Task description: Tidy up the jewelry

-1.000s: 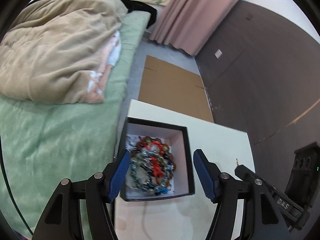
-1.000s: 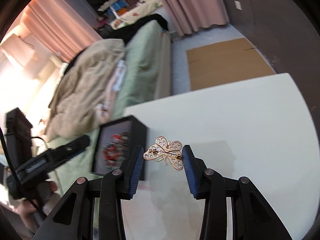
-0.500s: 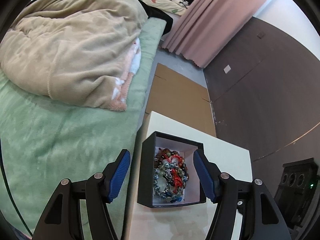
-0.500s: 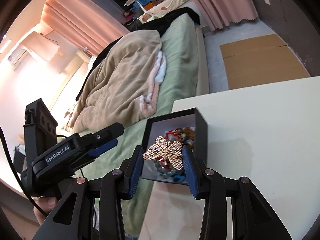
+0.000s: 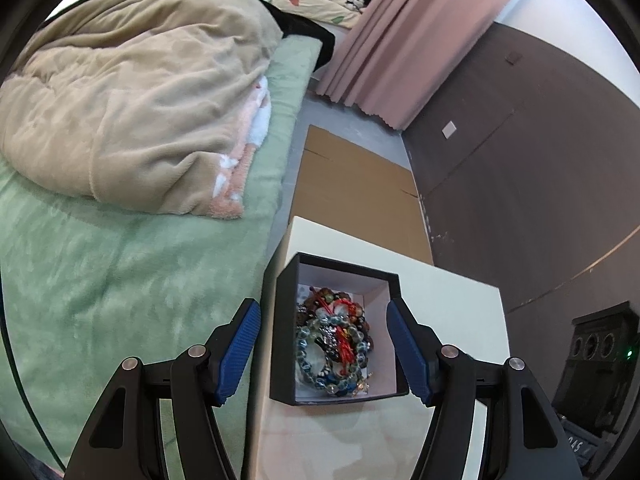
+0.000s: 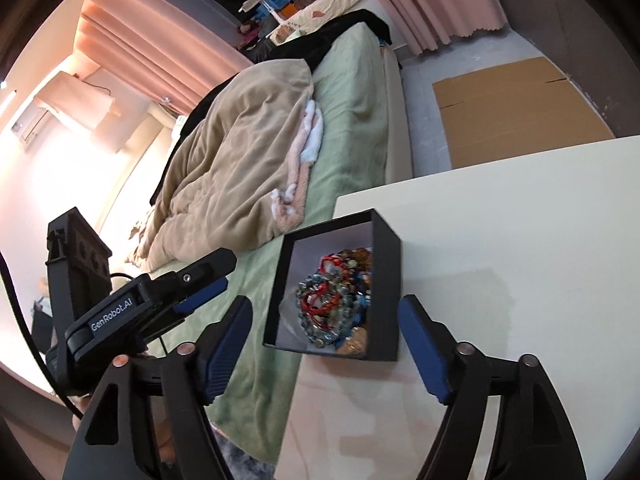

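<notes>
A black open box [image 5: 288,344] [image 6: 384,280] stands at the left edge of the white table [image 5: 452,312] [image 6: 520,280]. It holds a heap of beaded bracelets [image 5: 332,340] [image 6: 332,300], and a gold butterfly brooch [image 6: 354,342] lies at its near edge. My left gripper [image 5: 324,352] is open and empty, its fingers on either side of the box from above. My right gripper [image 6: 324,344] is open and empty, just above the box's near side. The left gripper also shows in the right wrist view [image 6: 160,304].
A bed with a green sheet [image 5: 100,280] and a beige blanket [image 5: 132,92] runs along the table's left side. Flat cardboard [image 5: 352,184] lies on the floor beyond the table. A dark wall [image 5: 520,160] and pink curtain [image 5: 396,40] stand behind.
My right gripper carried the butterfly brooch left over the box, then opened; the brooch now lies in the box. My left gripper stayed open and drew back a little from the box.
</notes>
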Tool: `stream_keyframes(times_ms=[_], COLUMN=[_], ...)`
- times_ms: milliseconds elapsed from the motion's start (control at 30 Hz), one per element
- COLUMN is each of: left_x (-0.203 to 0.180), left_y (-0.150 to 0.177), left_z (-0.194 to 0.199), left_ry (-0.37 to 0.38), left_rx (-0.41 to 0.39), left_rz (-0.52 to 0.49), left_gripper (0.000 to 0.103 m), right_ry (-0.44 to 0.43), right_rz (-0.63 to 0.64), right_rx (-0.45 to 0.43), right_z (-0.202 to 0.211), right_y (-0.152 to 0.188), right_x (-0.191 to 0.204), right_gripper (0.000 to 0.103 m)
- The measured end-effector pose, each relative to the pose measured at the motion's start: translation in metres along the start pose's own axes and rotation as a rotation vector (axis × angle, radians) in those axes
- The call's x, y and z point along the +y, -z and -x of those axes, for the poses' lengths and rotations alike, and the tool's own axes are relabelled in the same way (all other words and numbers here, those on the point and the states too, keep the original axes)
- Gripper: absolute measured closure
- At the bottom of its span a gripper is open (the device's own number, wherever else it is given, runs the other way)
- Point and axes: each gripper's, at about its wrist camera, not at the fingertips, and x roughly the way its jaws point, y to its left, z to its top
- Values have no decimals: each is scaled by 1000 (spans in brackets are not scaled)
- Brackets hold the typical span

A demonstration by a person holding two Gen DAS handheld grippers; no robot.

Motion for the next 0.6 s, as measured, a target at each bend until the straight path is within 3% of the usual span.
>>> stream_keyframes(times_ms=[233,333,433,600], left_x=[-17,-27,-41,-58], left_y=[12,19,29,42], left_z=[-2,-1,2,5], left_ry=[-23,-35,-67,-107], left_rx=[1,-8,-30,-51], left_rz=[-56,-86,-134,-185], left_gripper=[35,26,16,10], right_ry=[123,178,195,231], right_rz=[-17,-27,-30,-28], right_rx=[-21,-27,-48,-64], right_z=[26,38,51,71], right_y=[8,10,10,13], right_x=[-15,-22,-25,-31], right_gripper=[19,17,7,1])
